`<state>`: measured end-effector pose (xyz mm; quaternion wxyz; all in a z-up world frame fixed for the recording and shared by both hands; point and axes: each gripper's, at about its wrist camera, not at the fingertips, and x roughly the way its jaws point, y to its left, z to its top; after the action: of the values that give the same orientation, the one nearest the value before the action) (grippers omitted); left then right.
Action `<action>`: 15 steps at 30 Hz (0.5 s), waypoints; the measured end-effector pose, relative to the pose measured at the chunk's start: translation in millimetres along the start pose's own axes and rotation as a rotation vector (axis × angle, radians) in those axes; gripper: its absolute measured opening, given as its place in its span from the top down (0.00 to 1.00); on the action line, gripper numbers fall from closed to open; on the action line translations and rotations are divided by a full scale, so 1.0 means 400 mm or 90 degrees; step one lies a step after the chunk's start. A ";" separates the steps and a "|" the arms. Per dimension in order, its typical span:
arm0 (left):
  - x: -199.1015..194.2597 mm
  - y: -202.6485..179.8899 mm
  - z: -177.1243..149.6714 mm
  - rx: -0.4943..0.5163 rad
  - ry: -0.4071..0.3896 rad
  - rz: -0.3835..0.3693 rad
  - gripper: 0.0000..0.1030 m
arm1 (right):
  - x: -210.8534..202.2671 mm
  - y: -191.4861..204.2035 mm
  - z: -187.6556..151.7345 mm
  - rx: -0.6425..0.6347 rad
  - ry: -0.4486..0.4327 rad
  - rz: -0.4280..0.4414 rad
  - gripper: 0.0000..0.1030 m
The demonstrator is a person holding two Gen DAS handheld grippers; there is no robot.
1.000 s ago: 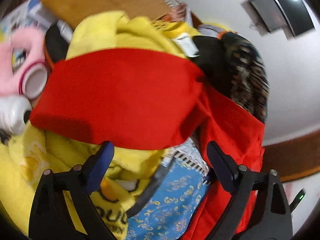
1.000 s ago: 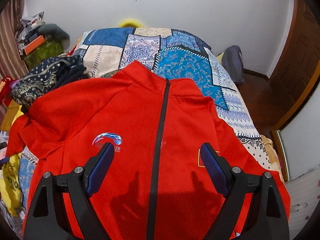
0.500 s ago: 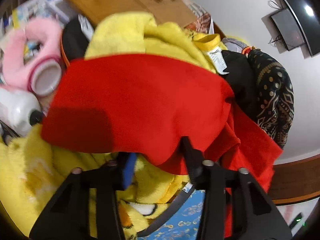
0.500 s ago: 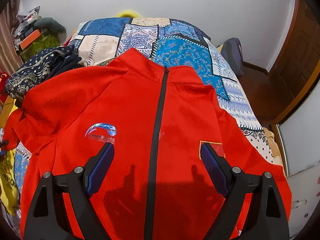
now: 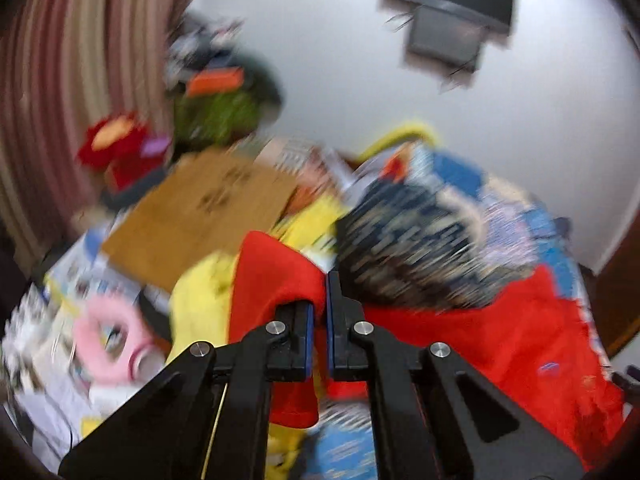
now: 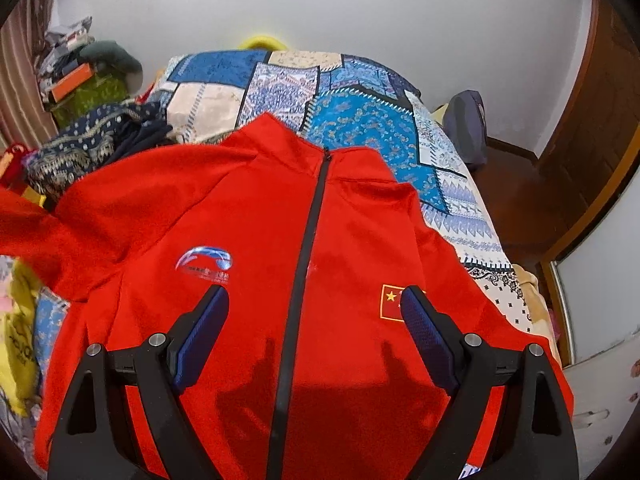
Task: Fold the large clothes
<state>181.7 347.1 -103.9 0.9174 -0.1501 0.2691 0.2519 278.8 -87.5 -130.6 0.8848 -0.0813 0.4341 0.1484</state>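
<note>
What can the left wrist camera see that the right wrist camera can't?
Only the left wrist view shows the left tool shut on the red jacket's sleeve, plus a cardboard box, a pink plush toy and a yellow blanket.

Only the right wrist view shows the open right tool above the jacket's front, its black zipper, the flag patch and the wooden door.

Both show the red jacket, the blue patchwork bedspread and the dark patterned cloth.
</note>
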 end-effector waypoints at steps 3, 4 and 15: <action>-0.062 -0.102 0.091 0.024 -0.048 -0.072 0.97 | -0.020 -0.024 0.007 0.013 -0.012 0.011 0.17; -0.075 -0.126 0.109 0.029 -0.057 -0.087 0.97 | -0.026 -0.031 0.011 0.016 -0.016 0.015 0.17; -0.113 -0.571 0.179 0.168 -0.066 -0.282 0.97 | -0.090 -0.122 0.041 0.018 -0.068 0.015 0.17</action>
<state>302.9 170.2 11.8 0.9745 -0.0709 0.2126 0.0148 286.5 -136.1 -91.5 0.9061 -0.0557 0.3889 0.1572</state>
